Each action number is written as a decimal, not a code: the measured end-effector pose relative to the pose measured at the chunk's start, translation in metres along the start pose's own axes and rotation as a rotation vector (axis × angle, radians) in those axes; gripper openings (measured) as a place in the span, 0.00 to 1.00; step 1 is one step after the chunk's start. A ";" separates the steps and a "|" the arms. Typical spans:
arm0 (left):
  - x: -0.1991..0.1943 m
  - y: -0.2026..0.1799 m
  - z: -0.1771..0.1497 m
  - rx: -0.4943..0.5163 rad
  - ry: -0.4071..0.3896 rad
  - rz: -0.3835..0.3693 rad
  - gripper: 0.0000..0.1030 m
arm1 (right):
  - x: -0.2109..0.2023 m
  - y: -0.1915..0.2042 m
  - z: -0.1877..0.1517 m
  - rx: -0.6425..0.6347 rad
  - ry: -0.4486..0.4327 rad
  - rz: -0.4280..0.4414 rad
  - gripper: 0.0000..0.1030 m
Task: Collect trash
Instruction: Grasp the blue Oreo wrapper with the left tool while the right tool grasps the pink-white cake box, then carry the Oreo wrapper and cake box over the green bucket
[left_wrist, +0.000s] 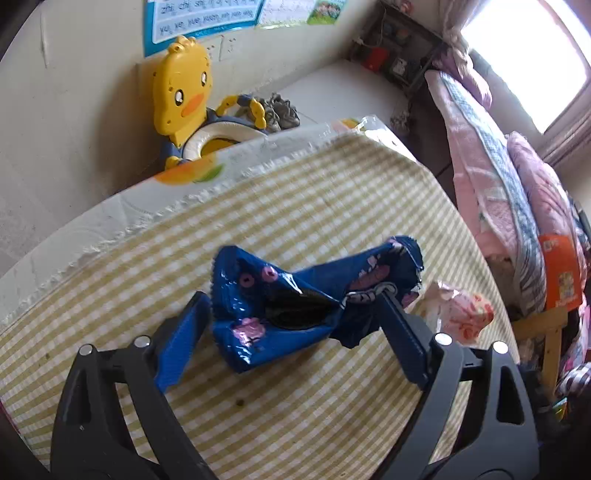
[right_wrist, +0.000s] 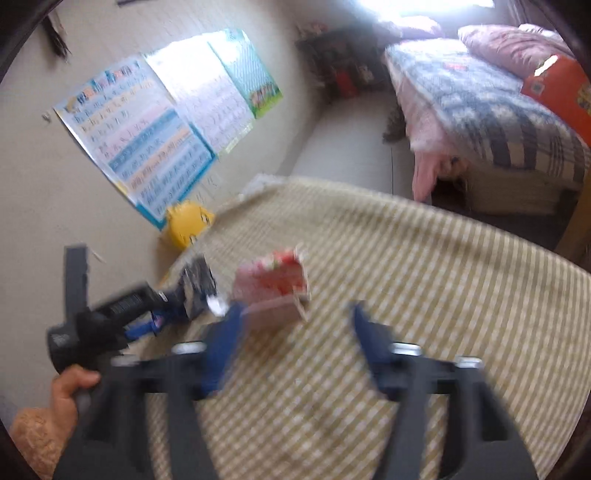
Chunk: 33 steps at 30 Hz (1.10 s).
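A crumpled dark blue snack wrapper (left_wrist: 306, 295) with pink print lies on the yellow checked tablecloth (left_wrist: 295, 199). My left gripper (left_wrist: 295, 299) is open, its blue fingers on either side of the wrapper; the right finger touches its edge. A pink and red wrapper (left_wrist: 461, 314) lies just to the right. In the blurred right wrist view the pink and red wrapper (right_wrist: 273, 284) sits just ahead of my right gripper (right_wrist: 299, 314), which is open, its left finger close to the wrapper. The left gripper (right_wrist: 147, 314) shows at the left there.
A yellow duck potty seat (left_wrist: 192, 99) stands against the wall behind the table's far edge. A bed with pink and plaid bedding (left_wrist: 498, 192) is at the right, with an orange box (left_wrist: 559, 273) on it. Posters (right_wrist: 147, 140) hang on the wall.
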<state>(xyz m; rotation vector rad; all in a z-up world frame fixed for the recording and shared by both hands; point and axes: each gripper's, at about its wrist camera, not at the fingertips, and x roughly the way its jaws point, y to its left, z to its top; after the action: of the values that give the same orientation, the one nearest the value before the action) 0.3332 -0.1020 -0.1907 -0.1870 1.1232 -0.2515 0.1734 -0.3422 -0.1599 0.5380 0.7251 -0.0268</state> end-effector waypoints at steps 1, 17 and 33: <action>0.000 -0.001 -0.001 -0.003 -0.003 -0.002 0.78 | 0.001 0.000 0.003 0.002 0.000 0.011 0.68; -0.063 0.006 -0.017 0.088 -0.108 0.034 0.24 | 0.098 0.022 0.030 0.014 0.228 -0.043 0.61; -0.142 0.022 -0.083 0.092 -0.084 0.005 0.25 | -0.032 0.063 -0.025 -0.011 0.160 0.088 0.02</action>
<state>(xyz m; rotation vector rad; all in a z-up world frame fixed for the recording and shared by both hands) 0.2020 -0.0419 -0.1093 -0.1125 1.0261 -0.2878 0.1470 -0.2807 -0.1265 0.5652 0.8561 0.1037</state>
